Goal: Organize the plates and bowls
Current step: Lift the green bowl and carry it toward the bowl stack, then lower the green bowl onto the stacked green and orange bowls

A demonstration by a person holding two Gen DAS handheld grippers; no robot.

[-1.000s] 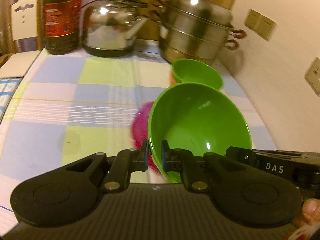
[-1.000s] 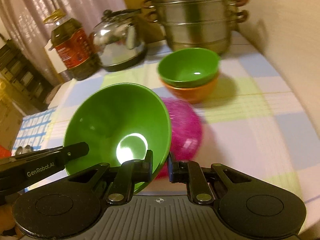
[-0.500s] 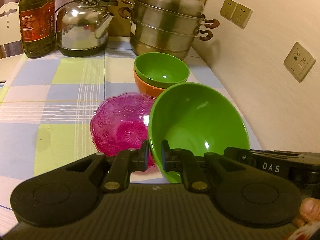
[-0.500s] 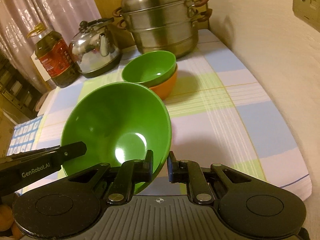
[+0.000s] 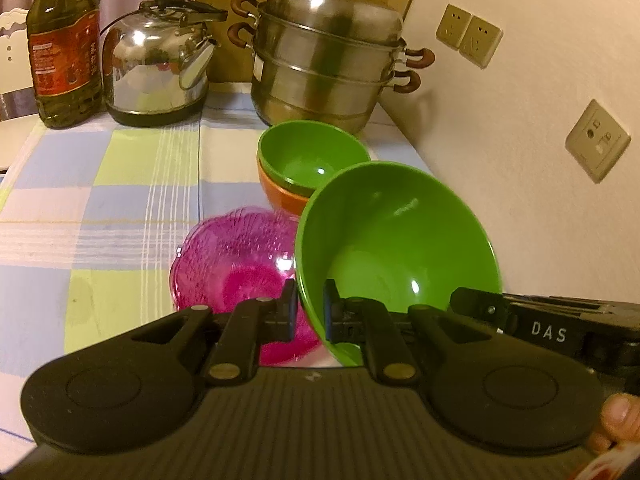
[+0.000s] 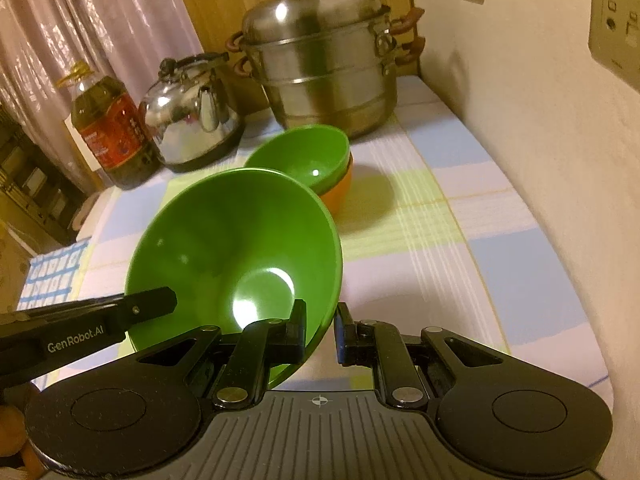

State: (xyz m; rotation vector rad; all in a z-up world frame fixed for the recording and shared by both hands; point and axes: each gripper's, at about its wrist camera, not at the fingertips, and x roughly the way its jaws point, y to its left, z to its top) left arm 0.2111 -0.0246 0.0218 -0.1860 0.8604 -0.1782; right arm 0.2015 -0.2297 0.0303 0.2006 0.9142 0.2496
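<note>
Change since a second ago: large green plastic bowl (image 5: pixel 396 248), gripped throughout, has drawn back from the far end of the checked tablecloth (image 5: pixel 120 184); more cloth and wall now show. The pink ribbed glass dish (image 5: pixel 236 264), blurred and half hidden earlier, now lies plainly visible on the cloth below the bowl's left side.

Tools: left gripper (image 5: pixel 308 312) clamped narrow on the large bowl's left rim, one finger inside, one outside. Right gripper (image 6: pixel 320 332) likewise pinched on the opposite rim. Bowl held off the table between both, tilted, mouth toward the cameras.

Edges and room: cream wall (image 6: pixel 520 128) runs along the table's right edge; open cloth lies between wall and bowls. The left half of the cloth is bare up to the far row.

Containers: large bowl empty. Smaller green bowl (image 5: pixel 314 156) nested in an orange bowl (image 5: pixel 280 196), empty, near the steel tiered steamer pot (image 5: pixel 328 60), lid on. Steel kettle (image 5: pixel 156 64) and cooking-oil bottle (image 5: pixel 64 48) stand left of the pot; pot and kettle contents hidden.
</note>
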